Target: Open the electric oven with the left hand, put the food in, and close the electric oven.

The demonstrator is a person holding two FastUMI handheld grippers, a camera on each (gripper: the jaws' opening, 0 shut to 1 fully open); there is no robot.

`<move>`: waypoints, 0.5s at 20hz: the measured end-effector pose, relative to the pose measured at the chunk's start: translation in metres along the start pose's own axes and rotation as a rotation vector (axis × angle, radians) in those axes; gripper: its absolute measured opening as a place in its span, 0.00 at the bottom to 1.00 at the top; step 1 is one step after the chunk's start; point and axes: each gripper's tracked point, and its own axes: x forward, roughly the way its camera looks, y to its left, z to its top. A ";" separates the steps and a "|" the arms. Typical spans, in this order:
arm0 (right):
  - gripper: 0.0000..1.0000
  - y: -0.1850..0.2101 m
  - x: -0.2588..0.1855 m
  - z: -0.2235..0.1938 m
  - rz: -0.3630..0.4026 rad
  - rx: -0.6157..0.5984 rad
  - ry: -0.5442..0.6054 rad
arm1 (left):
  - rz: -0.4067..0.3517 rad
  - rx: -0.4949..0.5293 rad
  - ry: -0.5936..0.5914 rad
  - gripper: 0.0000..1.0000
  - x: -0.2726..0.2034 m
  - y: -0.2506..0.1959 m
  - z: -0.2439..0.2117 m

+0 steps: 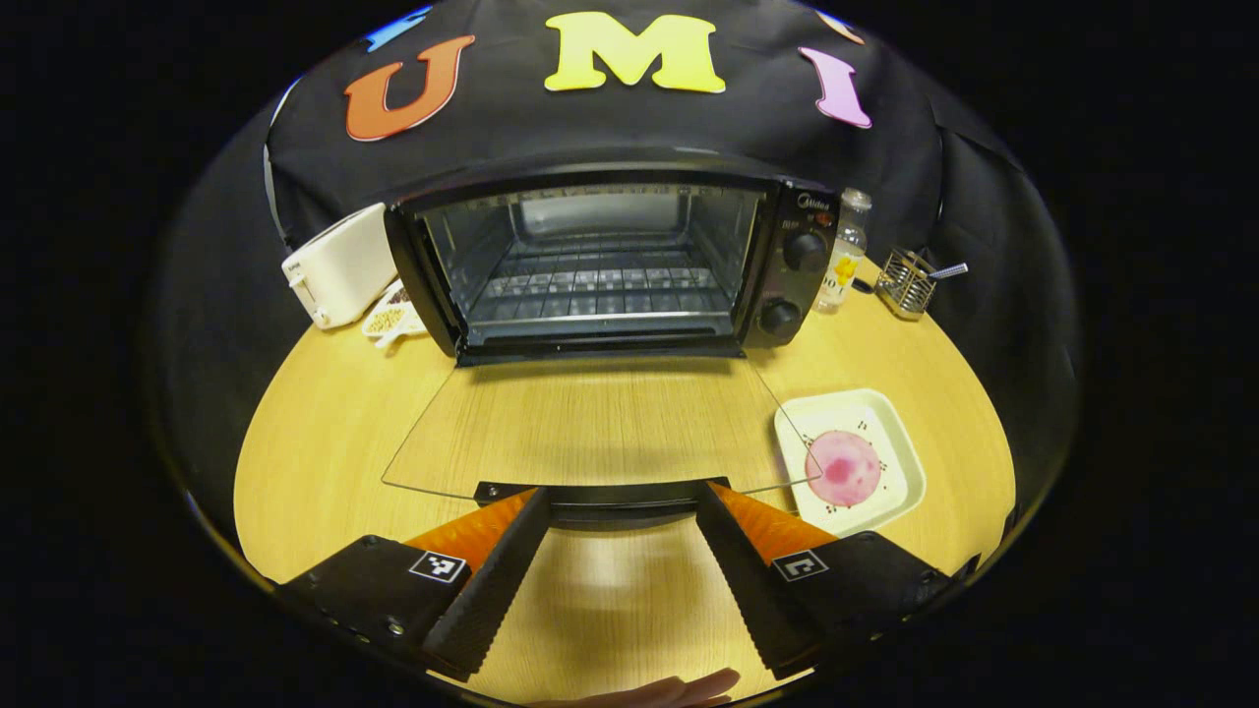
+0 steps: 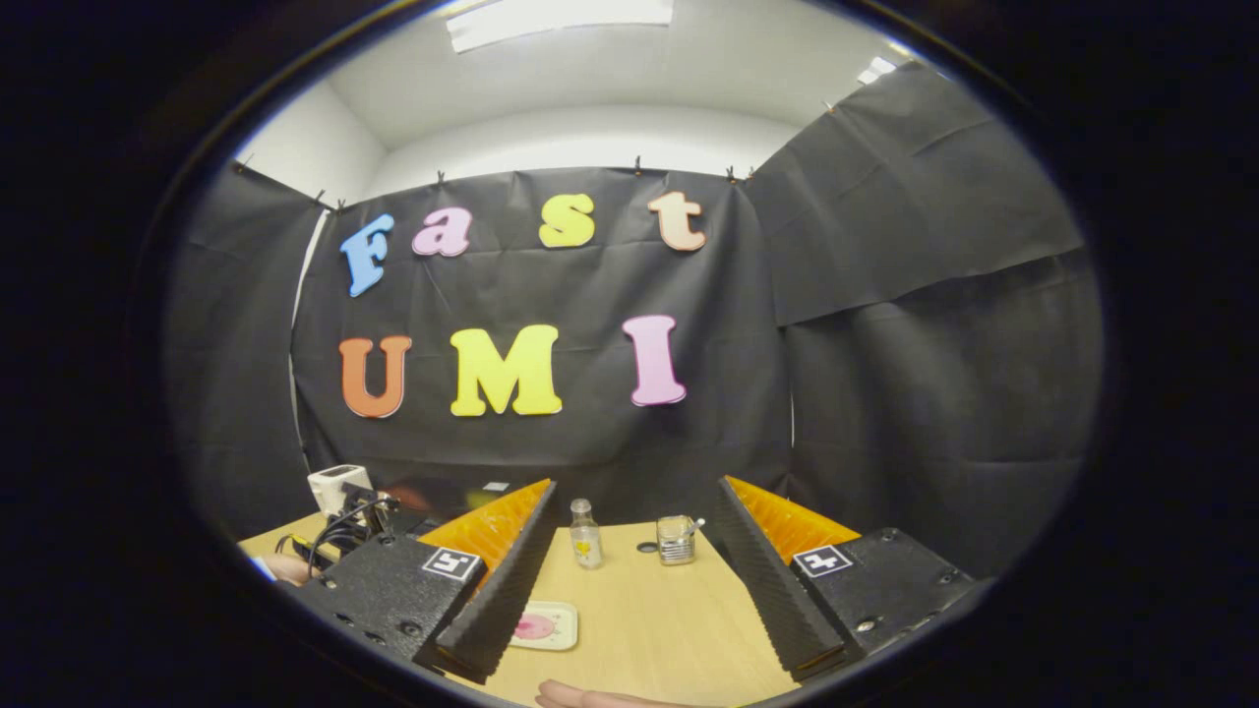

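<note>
Left gripper view, left to right: white toaster [image 1: 339, 265] partly hidden behind the electric oven [image 1: 610, 261]. Oven door [image 1: 590, 423] lies flat open on the wooden table [image 1: 315, 423]; its handle [image 1: 610, 497] sits between the spread fingers of the left gripper [image 1: 620, 506], contact unclear. Pink food [image 1: 843, 468] rests on a white plate [image 1: 890, 433], right of the door.

Right gripper view: right gripper [image 2: 629, 560] released, raised, holding nothing. Black cloth walls, white ceiling.

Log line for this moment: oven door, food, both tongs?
oven door: fully open, flat | pink food: on white plate, outside oven | left tongs: open at door handle | right tongs: open, raised, empty
</note>
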 end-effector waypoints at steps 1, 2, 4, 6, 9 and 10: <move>0.96 0.000 0.001 -0.002 0.000 -0.001 0.002 | -0.001 -0.017 0.019 0.97 0.008 0.001 -0.008; 0.96 0.001 0.002 -0.003 0.001 -0.004 0.006 | -0.001 -0.040 0.039 0.96 0.014 0.001 -0.016; 0.96 0.001 0.005 -0.008 0.001 -0.011 0.018 | -0.001 -0.050 0.010 0.96 0.017 0.001 -0.012; 0.96 0.002 0.010 -0.012 0.000 -0.012 0.033 | 0.002 -0.026 0.006 0.95 0.014 0.001 -0.016; 0.96 0.004 0.019 -0.021 0.002 -0.011 0.060 | 0.005 -0.033 -0.023 0.95 0.012 0.000 -0.014; 0.96 0.005 0.022 -0.026 0.000 -0.010 0.074 | 0.007 -0.044 -0.037 0.95 0.010 0.001 -0.012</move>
